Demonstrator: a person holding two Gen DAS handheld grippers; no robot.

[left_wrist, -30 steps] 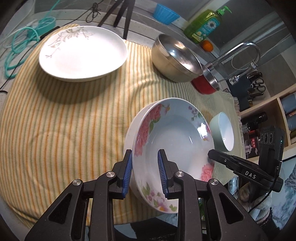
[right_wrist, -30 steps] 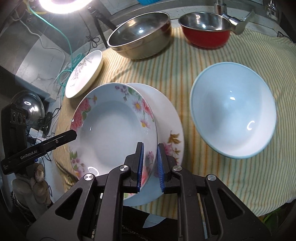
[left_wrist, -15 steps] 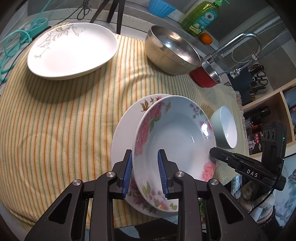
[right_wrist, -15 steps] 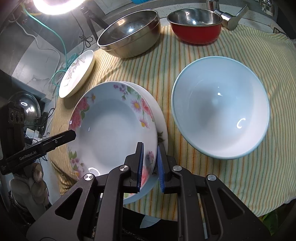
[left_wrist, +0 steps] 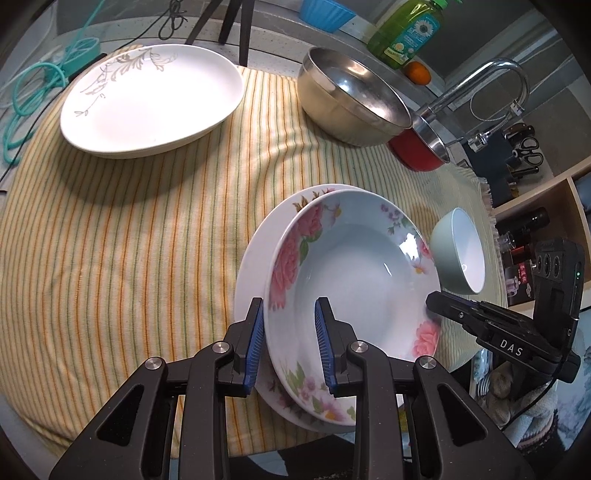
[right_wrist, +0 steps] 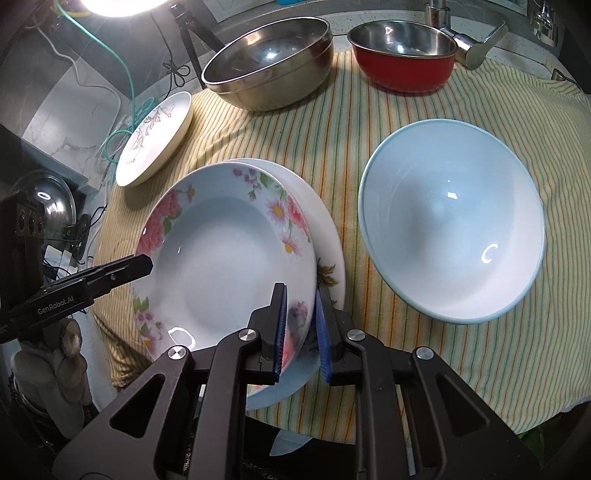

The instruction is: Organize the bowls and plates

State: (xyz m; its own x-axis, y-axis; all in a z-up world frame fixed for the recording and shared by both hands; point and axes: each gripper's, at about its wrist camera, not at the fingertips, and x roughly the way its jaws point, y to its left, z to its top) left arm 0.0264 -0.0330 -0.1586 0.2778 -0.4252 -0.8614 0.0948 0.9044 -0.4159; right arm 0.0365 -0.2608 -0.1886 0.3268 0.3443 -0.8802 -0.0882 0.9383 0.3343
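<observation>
A floral deep plate [left_wrist: 354,280] sits on top of a flatter white plate [left_wrist: 255,258] near the front edge of the striped cloth. My left gripper [left_wrist: 290,347] is shut on the floral plate's near rim. My right gripper [right_wrist: 299,332] is shut on the opposite rim of the same floral plate [right_wrist: 225,266], above the white plate [right_wrist: 328,236]. A pale blue bowl [right_wrist: 450,236] stands right of them, and it also shows in the left wrist view [left_wrist: 461,258]. A white plate with a grey leaf print [left_wrist: 151,99] lies at the far left.
A large steel bowl [left_wrist: 351,99] and a red-sided steel bowl [left_wrist: 421,147] stand at the back of the cloth [left_wrist: 110,240]. A faucet [left_wrist: 487,81], green soap bottle [left_wrist: 406,29] and blue cup [left_wrist: 325,14] are behind. Teal cable [left_wrist: 29,92] lies far left.
The floral plate, held by both grippers, has come down and settled more squarely over the white plate. Both grippers stay shut on its rim.
</observation>
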